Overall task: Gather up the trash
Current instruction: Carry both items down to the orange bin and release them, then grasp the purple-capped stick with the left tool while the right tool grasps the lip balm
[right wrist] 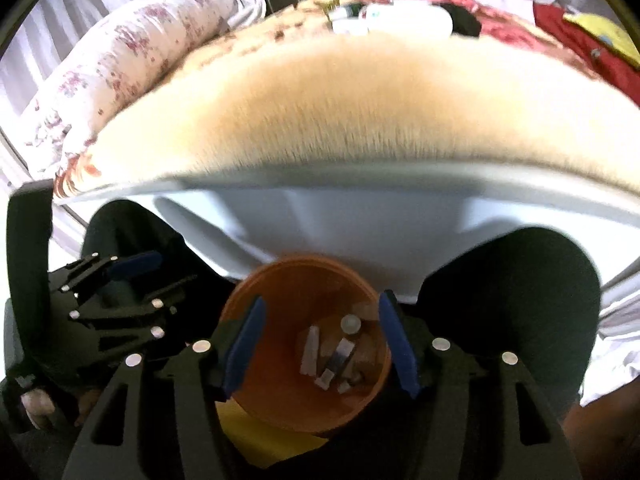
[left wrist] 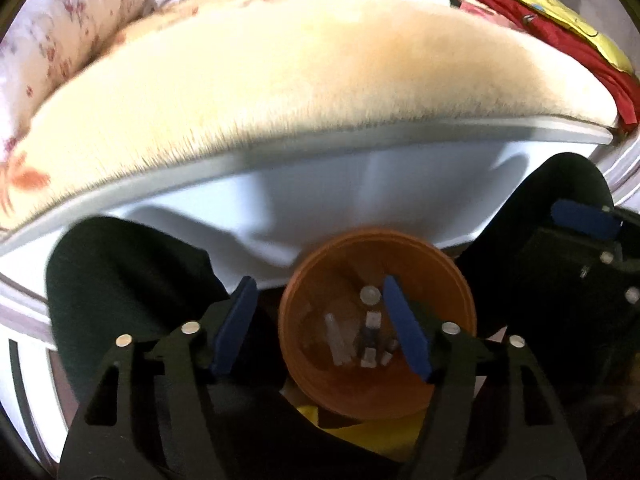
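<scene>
- Our left tongs [left wrist: 320,328] stand wide, holding nothing, with the orange bucket [left wrist: 320,368] below them.
- Our right tongs [right wrist: 320,344] are also wide; their blue pads [right wrist: 394,340] flank the bucket's mouth, and contact is unclear.
- In the bucket lies the trash [right wrist: 332,356]: small pale scraps and a round cap.
- The bucket sits between dark-clad knees [right wrist: 516,292].
- Beyond is a bed with a cream fleece blanket [left wrist: 304,76] and a floral bolster [right wrist: 128,52].
</scene>
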